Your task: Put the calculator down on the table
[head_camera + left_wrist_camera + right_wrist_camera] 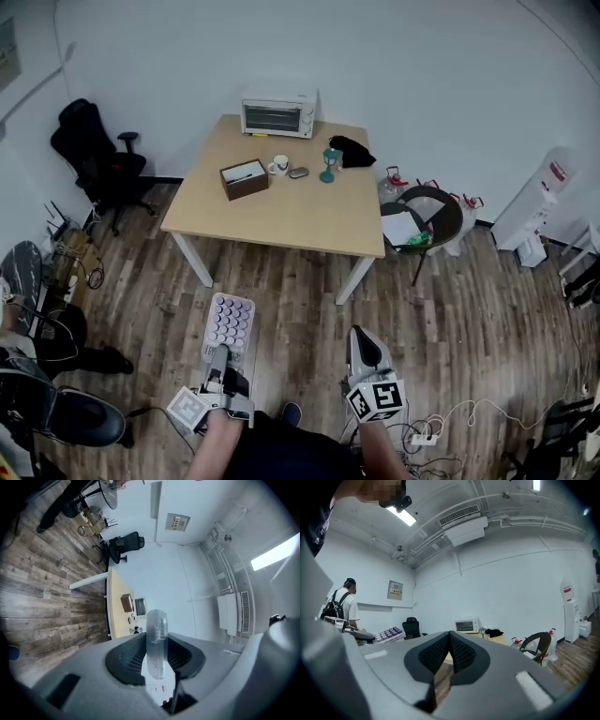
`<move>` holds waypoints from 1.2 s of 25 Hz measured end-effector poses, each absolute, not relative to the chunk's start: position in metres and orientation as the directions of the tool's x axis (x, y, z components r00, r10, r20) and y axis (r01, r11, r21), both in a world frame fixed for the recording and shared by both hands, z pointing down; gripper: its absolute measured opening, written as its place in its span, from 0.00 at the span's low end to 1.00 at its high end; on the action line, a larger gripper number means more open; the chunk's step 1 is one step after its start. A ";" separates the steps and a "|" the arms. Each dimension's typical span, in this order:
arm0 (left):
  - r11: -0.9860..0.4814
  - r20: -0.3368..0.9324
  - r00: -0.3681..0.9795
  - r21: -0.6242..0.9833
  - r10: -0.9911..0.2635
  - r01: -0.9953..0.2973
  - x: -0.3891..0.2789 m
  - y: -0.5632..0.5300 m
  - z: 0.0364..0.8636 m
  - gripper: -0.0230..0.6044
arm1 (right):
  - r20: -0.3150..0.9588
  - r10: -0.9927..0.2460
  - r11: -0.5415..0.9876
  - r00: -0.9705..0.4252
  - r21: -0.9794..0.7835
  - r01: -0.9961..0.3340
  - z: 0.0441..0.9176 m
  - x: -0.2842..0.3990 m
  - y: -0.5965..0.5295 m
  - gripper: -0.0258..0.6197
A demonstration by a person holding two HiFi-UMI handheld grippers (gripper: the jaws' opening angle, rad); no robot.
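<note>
1. As we look down, we count two grippers. The left gripper (223, 354) at 7 o'clock pinches the near end of the one calculator (230, 321). The right gripper (361, 339) at 5 o'clock has its jaws pressed together on nothing.
2. We see the calculator, white with rows of purple keys, held level over the floor (281, 309), well short of the one table (291, 216) at 12 o'clock.
3. On the table we count one toaster oven (277, 116) at the far edge, one brown box (244, 178), one white mug (278, 166), one teal stemmed cup (330, 164) and one black bundle (352, 150).
4. We count two chairs: a black office chair (94, 155) at 10 o'clock, and a round dark chair (450, 211) at 2 o'clock with papers on its seat.
5. We count one white water dispenser (544, 197) at 3 o'clock, by the wall.
6. We note a wood-plank floor, a pale wooden tabletop on white legs, and plain white walls (422, 66).
</note>
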State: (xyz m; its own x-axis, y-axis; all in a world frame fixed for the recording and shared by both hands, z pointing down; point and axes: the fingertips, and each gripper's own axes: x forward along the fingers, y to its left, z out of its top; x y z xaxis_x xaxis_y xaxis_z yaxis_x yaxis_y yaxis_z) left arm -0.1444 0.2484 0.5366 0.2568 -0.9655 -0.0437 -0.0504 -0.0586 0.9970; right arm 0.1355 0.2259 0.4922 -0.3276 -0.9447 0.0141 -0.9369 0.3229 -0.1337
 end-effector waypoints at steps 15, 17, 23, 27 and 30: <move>-0.020 -0.010 0.236 0.999 -0.972 -0.038 -0.132 0.080 0.582 0.19 | 0.015 -0.939 0.337 -0.342 -0.136 -0.931 0.509 0.149 0.059 0.05; -0.025 -0.016 0.243 0.999 -0.970 -0.036 -0.131 0.042 0.580 0.19 | 0.005 -0.940 0.338 -0.341 -0.119 -0.934 0.502 0.150 0.023 0.05; -0.026 -0.020 0.263 0.999 -0.965 -0.019 -0.138 -0.072 0.573 0.19 | -0.006 -0.948 0.316 -0.317 -0.109 -0.943 0.487 0.144 -0.092 0.05; -0.046 -0.041 0.285 0.999 -0.958 -0.011 -0.143 -0.147 0.559 0.19 | -0.021 -0.948 0.317 -0.316 -0.106 -0.943 0.474 0.132 -0.163 0.05; -0.056 -0.050 0.298 0.998 -0.953 -0.011 -0.144 -0.193 0.551 0.19 | -0.048 -0.952 0.306 -0.303 -0.110 -0.945 0.463 0.130 -0.205 0.05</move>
